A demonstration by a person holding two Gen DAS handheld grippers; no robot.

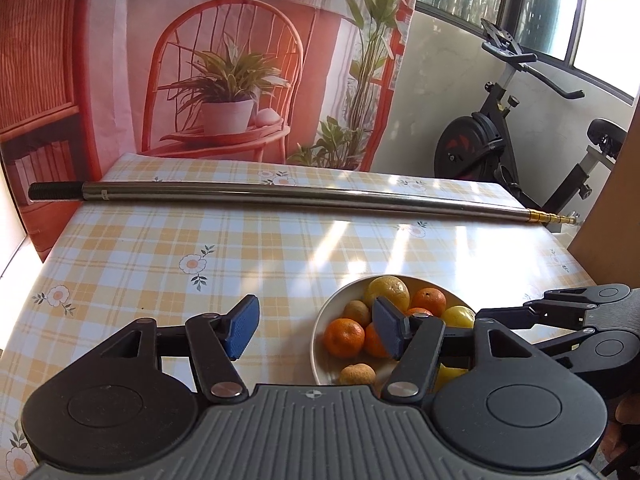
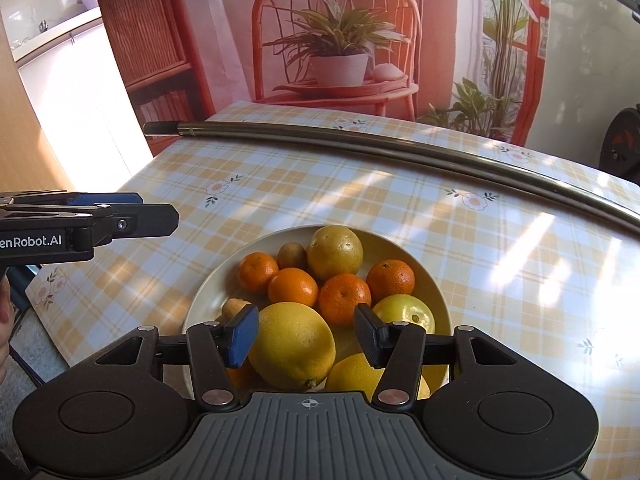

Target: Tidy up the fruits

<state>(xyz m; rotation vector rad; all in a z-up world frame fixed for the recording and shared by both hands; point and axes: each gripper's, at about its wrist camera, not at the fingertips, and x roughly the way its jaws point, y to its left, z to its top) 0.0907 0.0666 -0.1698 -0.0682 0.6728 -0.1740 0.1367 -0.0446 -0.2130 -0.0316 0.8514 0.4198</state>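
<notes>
A cream bowl [image 2: 208, 292] on the checked tablecloth holds several mandarins [image 2: 344, 298], a kiwi [image 2: 292, 255], a large lemon [image 2: 292, 350] and other yellow fruit [image 2: 404, 314]. My right gripper [image 2: 306, 338] hovers over the bowl's near side, open. The large lemon lies below, between its fingers; the right pad stands clear of it. My left gripper [image 1: 316, 330] is open and empty, low at the left rim of the bowl [image 1: 320, 360]. It shows side-on at the left of the right wrist view [image 2: 152, 210]. The right gripper [image 1: 504, 314] reaches in from the right over the fruit.
A long metal pole [image 1: 280, 196] lies across the far side of the table [image 2: 360, 144]. Behind it hangs a printed backdrop of a red chair and plants. An exercise bike [image 1: 500, 152] stands past the far right corner. A wooden panel [image 1: 612, 220] rises at the right.
</notes>
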